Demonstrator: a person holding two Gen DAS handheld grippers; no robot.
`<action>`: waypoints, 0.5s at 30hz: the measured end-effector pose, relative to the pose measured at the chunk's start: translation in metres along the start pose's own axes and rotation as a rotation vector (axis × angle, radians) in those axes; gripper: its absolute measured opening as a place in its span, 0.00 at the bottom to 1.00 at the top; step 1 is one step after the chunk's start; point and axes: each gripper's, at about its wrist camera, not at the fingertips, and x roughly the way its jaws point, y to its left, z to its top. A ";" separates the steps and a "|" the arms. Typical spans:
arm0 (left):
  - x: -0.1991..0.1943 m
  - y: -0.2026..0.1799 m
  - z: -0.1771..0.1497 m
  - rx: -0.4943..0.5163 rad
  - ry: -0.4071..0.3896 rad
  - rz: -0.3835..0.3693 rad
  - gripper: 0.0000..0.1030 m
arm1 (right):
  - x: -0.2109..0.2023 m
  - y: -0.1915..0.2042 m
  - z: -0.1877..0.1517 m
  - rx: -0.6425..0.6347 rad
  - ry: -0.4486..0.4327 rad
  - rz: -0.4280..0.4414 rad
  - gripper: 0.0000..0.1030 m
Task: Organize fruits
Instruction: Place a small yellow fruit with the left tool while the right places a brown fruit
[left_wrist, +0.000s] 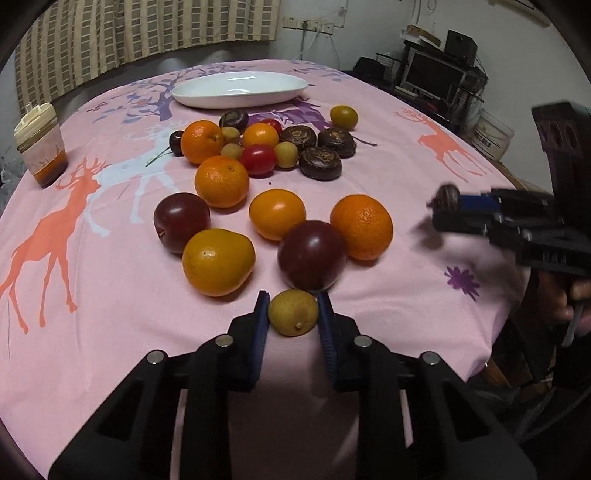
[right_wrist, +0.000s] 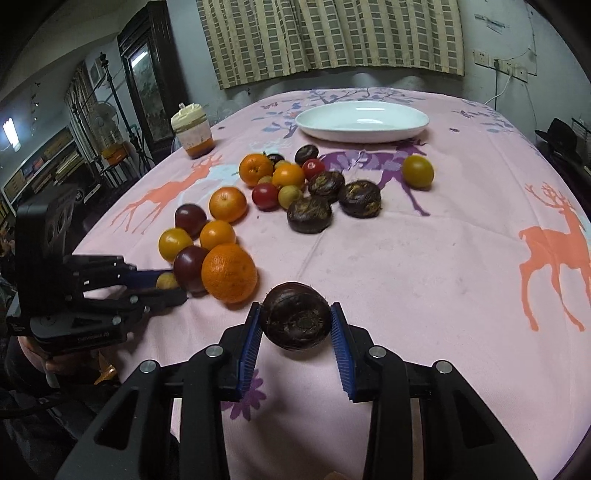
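Pink deer-print tablecloth (right_wrist: 424, 258) covers the work surface; striped curtains hang behind, and a lidded jar (left_wrist: 40, 147) stands at the far left edge.

Left gripper (left_wrist: 292, 314): pads pinching a small yellow-brown fruit (left_wrist: 293, 313), held at the fingertips. Directly ahead of this claw, almost touching the held fruit, sits a dark red plum (left_wrist: 312, 254), with oranges to either side of it.

Right gripper (right_wrist: 295, 321): pads pinching a dark brown water chestnut (right_wrist: 295, 316), flat face toward the camera. Whether it is lifted clear of the cloth cannot be told from these views.

Destination, by judgement: the white oval dish (right_wrist: 417, 123), bare inside, lies well ahead of both claws at the far end of the table, its long axis running crosswise to both approach lines. From the right claw it lies ahead and slightly right over bare cloth, with three more water chestnuts (right_wrist: 334, 199) just left of that line. From the left claw it lies beyond the whole fruit cluster. The right claw appears to have the clearer path; the left must pass over the pile.
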 end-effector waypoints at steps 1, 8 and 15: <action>-0.004 0.002 0.000 0.013 0.012 -0.014 0.25 | -0.003 -0.003 0.004 0.004 -0.011 0.000 0.36; -0.037 0.039 0.080 0.044 -0.035 -0.053 0.25 | -0.001 -0.035 0.090 0.067 -0.084 0.004 0.36; 0.048 0.087 0.243 -0.005 -0.086 -0.012 0.25 | 0.084 -0.076 0.212 0.144 -0.124 -0.084 0.37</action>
